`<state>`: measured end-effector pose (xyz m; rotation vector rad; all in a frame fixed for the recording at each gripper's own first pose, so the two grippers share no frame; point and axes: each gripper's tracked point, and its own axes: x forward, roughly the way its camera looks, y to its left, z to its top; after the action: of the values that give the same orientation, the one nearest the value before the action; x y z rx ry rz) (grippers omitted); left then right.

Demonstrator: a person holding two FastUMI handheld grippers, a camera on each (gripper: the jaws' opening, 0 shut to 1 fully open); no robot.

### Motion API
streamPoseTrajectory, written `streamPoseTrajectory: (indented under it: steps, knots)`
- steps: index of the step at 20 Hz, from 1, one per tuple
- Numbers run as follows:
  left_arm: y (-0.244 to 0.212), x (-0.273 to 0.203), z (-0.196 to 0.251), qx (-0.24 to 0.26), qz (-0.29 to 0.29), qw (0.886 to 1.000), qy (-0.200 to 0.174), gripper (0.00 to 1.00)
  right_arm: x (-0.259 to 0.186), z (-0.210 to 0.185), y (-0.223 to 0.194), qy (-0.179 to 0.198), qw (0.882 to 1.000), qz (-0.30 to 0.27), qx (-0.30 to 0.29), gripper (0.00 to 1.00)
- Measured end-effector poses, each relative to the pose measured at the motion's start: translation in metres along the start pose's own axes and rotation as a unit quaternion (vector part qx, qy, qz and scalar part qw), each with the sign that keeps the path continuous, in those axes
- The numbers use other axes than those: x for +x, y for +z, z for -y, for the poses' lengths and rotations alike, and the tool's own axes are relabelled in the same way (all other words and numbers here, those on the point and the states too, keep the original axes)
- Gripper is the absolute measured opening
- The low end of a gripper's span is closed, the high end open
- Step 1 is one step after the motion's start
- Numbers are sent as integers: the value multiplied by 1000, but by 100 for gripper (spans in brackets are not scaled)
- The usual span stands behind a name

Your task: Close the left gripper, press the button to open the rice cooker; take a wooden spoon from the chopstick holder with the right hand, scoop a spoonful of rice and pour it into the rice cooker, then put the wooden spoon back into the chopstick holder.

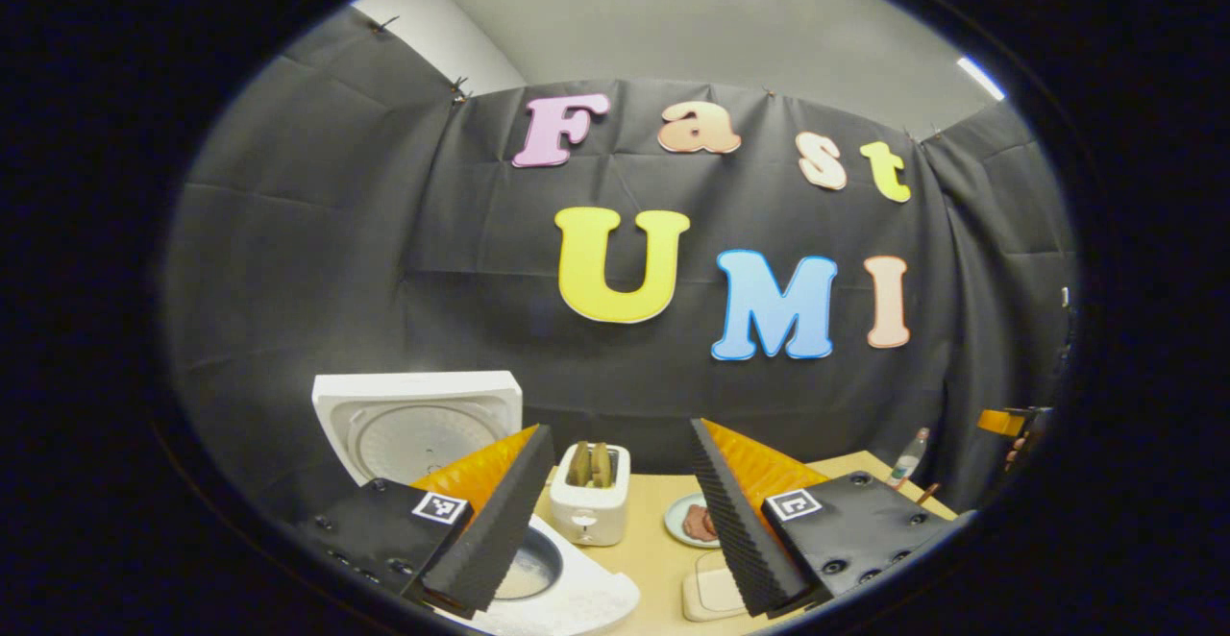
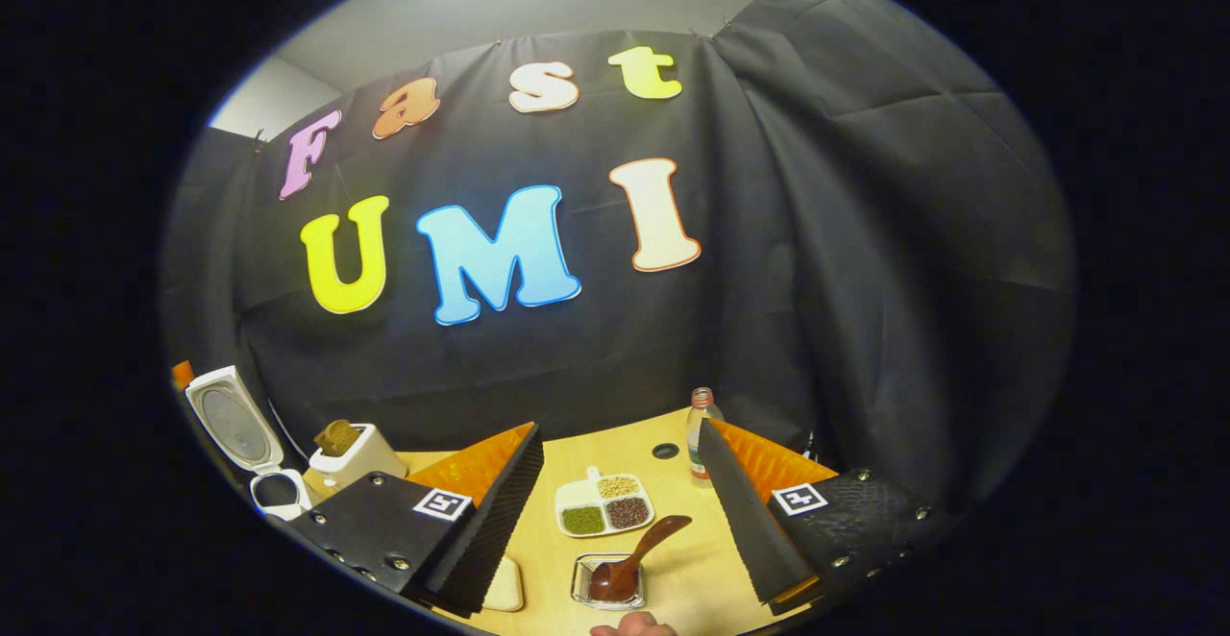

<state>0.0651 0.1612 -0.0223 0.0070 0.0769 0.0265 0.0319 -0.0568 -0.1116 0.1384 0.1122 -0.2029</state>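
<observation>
Wooden and stiff, light by the look of it, the spoon point(image 2: 629, 554) is seen ahead between the wide-open, empty fingers of the right gripper point(image 2: 615, 530), bowl down in a clear holder point(image 2: 607, 582), best taken by its raised handle; the rice cooker point(image 2: 245, 444) stands open far left.

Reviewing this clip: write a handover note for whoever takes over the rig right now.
Left tool: open, empty, over the rice cooker.
Right tool: open, empty, facing the wooden spoon without touching it.
Things: the cooker's lid stands up. The spoon rests bowl-down in a small clear container, with a divided grain dish behind it.
Done: cooker opened.
Left: I cannot tell whether rice has gone in. If not, grasp the spoon, scoop, pour, then put the spoon back.
</observation>
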Motion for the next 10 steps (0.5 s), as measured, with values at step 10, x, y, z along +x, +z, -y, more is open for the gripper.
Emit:
streamPoseTrajectory:
  steps: [10]
  knots:
    - [45,44,-96,1,12,999,52,97,0,-37,-17,36,999,-27,-9,98]
